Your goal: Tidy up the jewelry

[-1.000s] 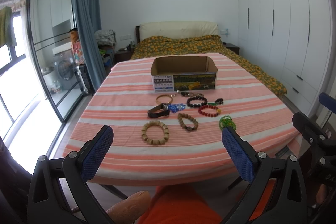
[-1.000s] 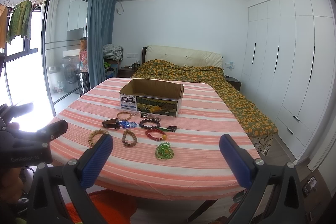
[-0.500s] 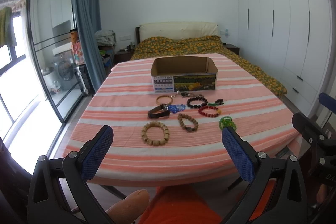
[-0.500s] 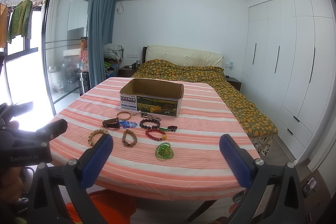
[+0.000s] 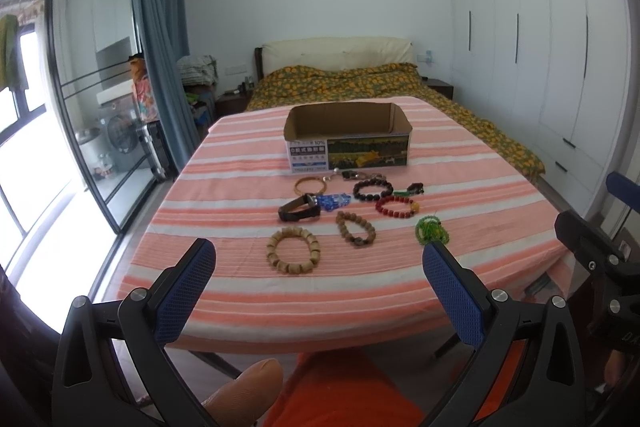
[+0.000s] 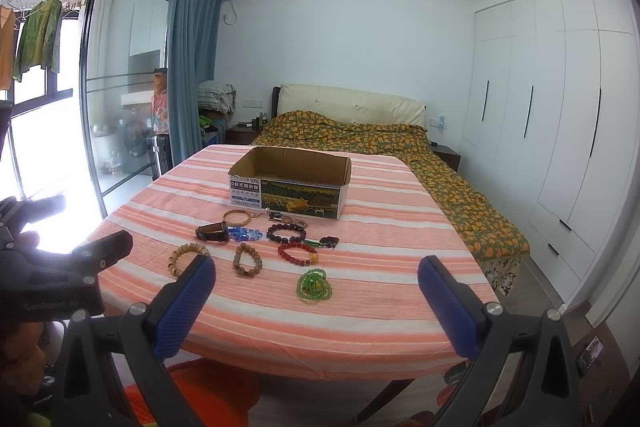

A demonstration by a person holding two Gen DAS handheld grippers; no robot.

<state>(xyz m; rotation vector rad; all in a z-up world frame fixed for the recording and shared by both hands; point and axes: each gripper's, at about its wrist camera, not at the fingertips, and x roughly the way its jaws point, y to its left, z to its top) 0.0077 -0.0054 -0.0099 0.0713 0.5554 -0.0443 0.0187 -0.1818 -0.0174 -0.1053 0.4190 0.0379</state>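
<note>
The left gripper point(image 5: 318, 285) fills the bottom of the left wrist view, its two blue-padded fingers point(image 5: 185, 294) spread wide apart with nothing between them and touching nothing; both tips hang in front of the near edge of the table covered in a salmon-and-white striped cloth point(image 5: 240, 163). A fingertip of the person's hand point(image 5: 242, 393) shows at the bottom centre of that view. The right gripper point(image 6: 316, 291) stands the same way in the lower part of the right wrist view: jaws wide open, empty, held short of the table's near edge.

The jewelry lies in a loose cluster in the middle of both frames, just in front of an open, empty cardboard box with a printed front panel point(image 5: 347, 141). Nearest the left gripper is a pale wooden bead bracelet point(image 5: 293, 255), with a darker brown bead bracelet point(image 5: 355, 234) to its right and a coiled green bead strand point(image 5: 431, 231) further right. Behind them lie a dark brown leather-strap watch point(image 5: 300, 211), a blue crystal bracelet point(image 5: 335, 201), a red bead bracelet point(image 5: 397, 207), a near-black bead bracelet point(image 5: 373, 189) and a thin amber bangle point(image 5: 310, 183). None of the pieces is in the box.
</note>
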